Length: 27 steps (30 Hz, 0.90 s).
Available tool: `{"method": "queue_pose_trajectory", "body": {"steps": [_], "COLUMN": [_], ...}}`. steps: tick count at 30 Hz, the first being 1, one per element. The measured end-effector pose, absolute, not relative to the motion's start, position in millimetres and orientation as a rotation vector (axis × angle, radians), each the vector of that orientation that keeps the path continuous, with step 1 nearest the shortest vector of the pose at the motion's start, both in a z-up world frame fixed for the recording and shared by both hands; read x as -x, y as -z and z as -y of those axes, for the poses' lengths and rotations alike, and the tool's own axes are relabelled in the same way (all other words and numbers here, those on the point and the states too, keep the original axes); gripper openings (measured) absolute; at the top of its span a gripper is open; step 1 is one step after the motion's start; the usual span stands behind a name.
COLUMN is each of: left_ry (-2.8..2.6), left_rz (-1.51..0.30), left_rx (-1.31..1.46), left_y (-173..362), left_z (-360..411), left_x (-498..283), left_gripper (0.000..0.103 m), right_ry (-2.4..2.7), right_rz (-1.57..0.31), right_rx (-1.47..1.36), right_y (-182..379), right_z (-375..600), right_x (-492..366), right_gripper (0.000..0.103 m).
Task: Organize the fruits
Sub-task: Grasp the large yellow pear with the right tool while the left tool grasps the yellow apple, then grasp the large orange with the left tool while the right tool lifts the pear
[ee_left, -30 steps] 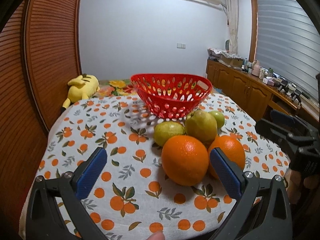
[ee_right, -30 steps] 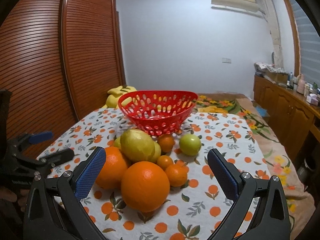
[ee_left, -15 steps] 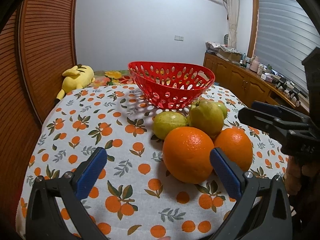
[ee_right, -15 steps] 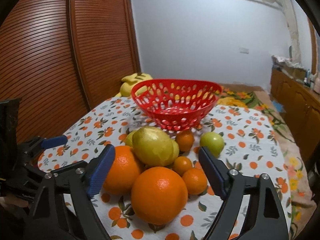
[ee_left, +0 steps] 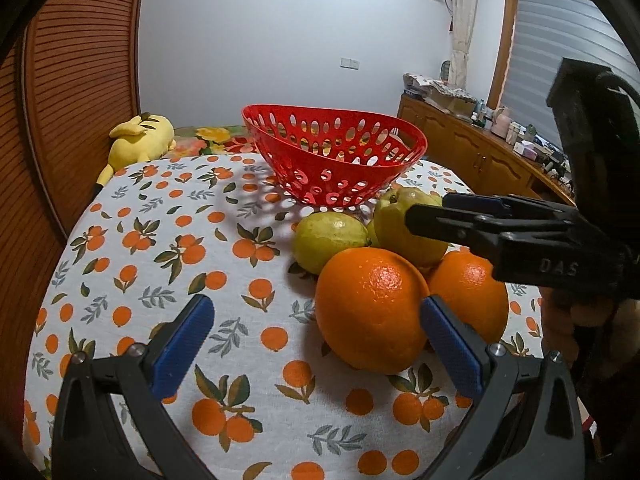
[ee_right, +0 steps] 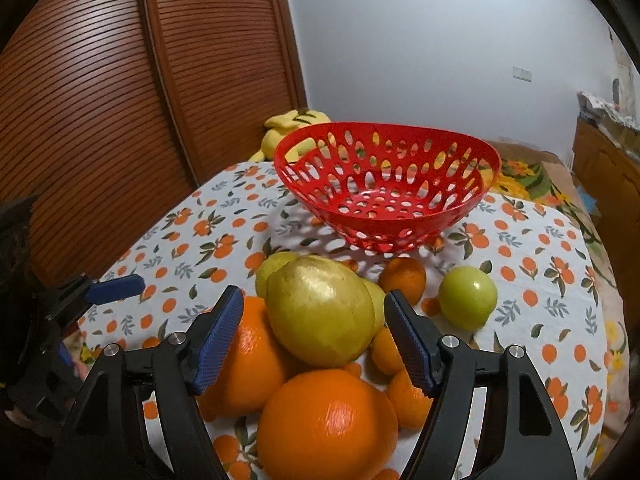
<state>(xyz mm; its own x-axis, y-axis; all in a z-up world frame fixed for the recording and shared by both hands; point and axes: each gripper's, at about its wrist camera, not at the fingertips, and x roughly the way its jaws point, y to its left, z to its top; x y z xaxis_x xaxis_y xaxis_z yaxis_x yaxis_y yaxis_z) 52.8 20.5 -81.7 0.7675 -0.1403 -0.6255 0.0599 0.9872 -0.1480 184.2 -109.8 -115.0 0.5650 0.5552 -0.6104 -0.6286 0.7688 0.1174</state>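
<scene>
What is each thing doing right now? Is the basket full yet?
Red basket: upright on the table, empty.
Yellow-green fruit: on top of the pile, between the right gripper's pads.
Right gripper: closing, not yet squeezing.
Left gripper: open, holding nothing.
Big orange: resting on the tablecloth.

basket (ee_right: 400,216): red plastic, glossy, perforated
oranges (ee_left: 370,310): dimpled peel, shiny highlights
pear (ee_right: 320,312): yellow-green skin, dull sheen, faintly mottled
tablecloth (ee_left: 160,240): printed cloth, matt
gripper pads (ee_right: 218,336): blue, finely ribbed texture
gripper frames (ee_left: 120,408): black plastic, matt; bright metal screw heads
cupboard doors (ee_right: 100,100), left of frame: brown slatted wood, satin
plush toy (ee_left: 138,142): yellow soft fabric
</scene>
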Motion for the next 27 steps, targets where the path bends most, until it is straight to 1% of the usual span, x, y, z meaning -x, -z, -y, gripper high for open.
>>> {"method": "queue_pose_trajectory", "body": {"steps": [6, 7, 8, 9, 15, 27], "left_ry": [0.127, 0.131, 0.136, 0.14, 0.168, 0.23], "left_rz": [-0.7, -0.704, -0.707, -0.71, -0.729, -0.795], "left_rx": [0.136, 0.141, 0.145, 0.149, 0.167, 0.194], "left_y": [84.5, 85.3, 85.7, 86.4, 89.0, 98.6], "left_z": [-20.0, -19.8, -19.6, -19.3, -14.7, 1.2], "left_x": [-57.9, -58.9, -59.6, -60.5, -67.3, -85.4], "left_gripper": [0.103, 0.103, 0.103, 0.103, 0.103, 0.103], "right_ry": [-0.7, -0.703, -0.705, -0.711, -0.71, -0.685], "right_rz": [-0.727, -0.738, -0.75, -0.754, -0.728, -0.649], "right_rx": [0.134, 0.136, 0.138, 0.134, 0.128, 0.084], "right_y": [123.7, 125.3, 127.4, 128.2, 123.7, 101.5], "right_z": [104.0, 102.8, 101.9, 101.3, 104.7, 145.6], "right_x": [-195.5, -197.2, -199.2, -200.1, -196.6, -173.1], "right_gripper": [0.074, 0.072, 0.068, 0.068, 0.066, 0.066]}}
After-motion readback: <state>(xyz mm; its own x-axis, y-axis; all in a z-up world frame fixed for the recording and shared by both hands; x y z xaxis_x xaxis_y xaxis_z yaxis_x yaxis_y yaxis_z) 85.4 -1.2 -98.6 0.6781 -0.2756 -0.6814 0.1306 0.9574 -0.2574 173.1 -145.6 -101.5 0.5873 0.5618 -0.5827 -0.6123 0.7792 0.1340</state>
